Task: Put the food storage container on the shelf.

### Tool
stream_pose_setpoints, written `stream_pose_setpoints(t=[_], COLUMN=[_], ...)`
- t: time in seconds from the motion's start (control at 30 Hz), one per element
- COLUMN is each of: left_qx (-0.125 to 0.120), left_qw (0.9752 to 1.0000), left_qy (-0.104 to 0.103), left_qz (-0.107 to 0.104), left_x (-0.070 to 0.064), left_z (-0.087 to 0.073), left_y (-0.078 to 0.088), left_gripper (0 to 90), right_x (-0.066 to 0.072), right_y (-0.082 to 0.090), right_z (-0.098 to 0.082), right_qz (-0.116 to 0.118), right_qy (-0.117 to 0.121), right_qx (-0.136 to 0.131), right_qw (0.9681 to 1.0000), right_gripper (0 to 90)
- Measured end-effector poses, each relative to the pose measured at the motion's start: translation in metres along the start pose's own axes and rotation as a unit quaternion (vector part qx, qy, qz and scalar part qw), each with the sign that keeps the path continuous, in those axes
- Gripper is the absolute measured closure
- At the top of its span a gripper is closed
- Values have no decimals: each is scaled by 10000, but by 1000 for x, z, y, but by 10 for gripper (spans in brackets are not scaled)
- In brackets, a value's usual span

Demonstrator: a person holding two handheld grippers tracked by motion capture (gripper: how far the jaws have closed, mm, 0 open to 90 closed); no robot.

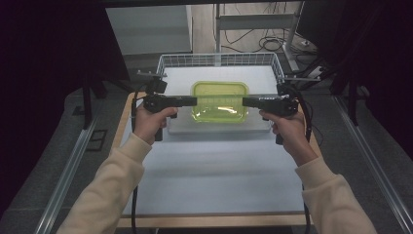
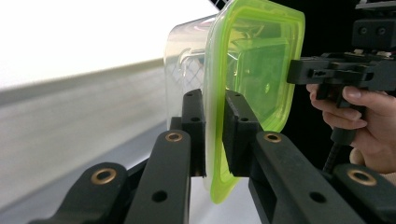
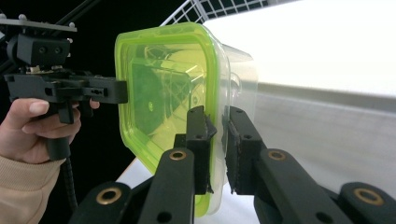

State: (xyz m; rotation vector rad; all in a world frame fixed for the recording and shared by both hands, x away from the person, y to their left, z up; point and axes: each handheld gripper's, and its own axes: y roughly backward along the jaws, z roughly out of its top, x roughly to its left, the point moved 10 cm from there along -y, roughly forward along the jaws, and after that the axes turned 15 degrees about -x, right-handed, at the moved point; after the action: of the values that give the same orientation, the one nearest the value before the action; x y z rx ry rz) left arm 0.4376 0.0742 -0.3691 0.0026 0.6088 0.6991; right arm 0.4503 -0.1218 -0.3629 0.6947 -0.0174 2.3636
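Observation:
A clear plastic container with a lime-green lid hangs level above the white tray, held from both sides. My left gripper is shut on the lid's left rim; in the left gripper view its pads pinch the green edge. My right gripper is shut on the right rim, its pads clamped on the lid's edge. The left gripper view also shows the other gripper and its hand across the lid. Likewise the right gripper view shows the other gripper.
A white wire basket rises behind the tray at the table's far edge. The white table top spreads toward the person. Metal rails run along both sides, and cables lie on the floor beyond.

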Motion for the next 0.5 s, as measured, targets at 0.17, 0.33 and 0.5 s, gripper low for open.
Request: stream_pose_setpoints(t=[0.17, 0.33, 0.5], left_qx=[-43, -43, -101], left_qw=[9999, 9998, 9996], left_qy=[89, 183, 271], left_qz=[-67, -65, -15], left_x=[6, 11, 18], left_z=[13, 24, 36], left_y=[-3, -8, -17], left_gripper=[804, 804, 803], right_x=[1, -1, -8], right_y=[-6, -12, -21], right_z=[12, 23, 34], right_qz=[-55, -81, -78], right_qy=[26, 14, -43], right_qx=[-3, 4, 67], right_qw=[10000, 10000, 9999], right_gripper=[809, 809, 807])
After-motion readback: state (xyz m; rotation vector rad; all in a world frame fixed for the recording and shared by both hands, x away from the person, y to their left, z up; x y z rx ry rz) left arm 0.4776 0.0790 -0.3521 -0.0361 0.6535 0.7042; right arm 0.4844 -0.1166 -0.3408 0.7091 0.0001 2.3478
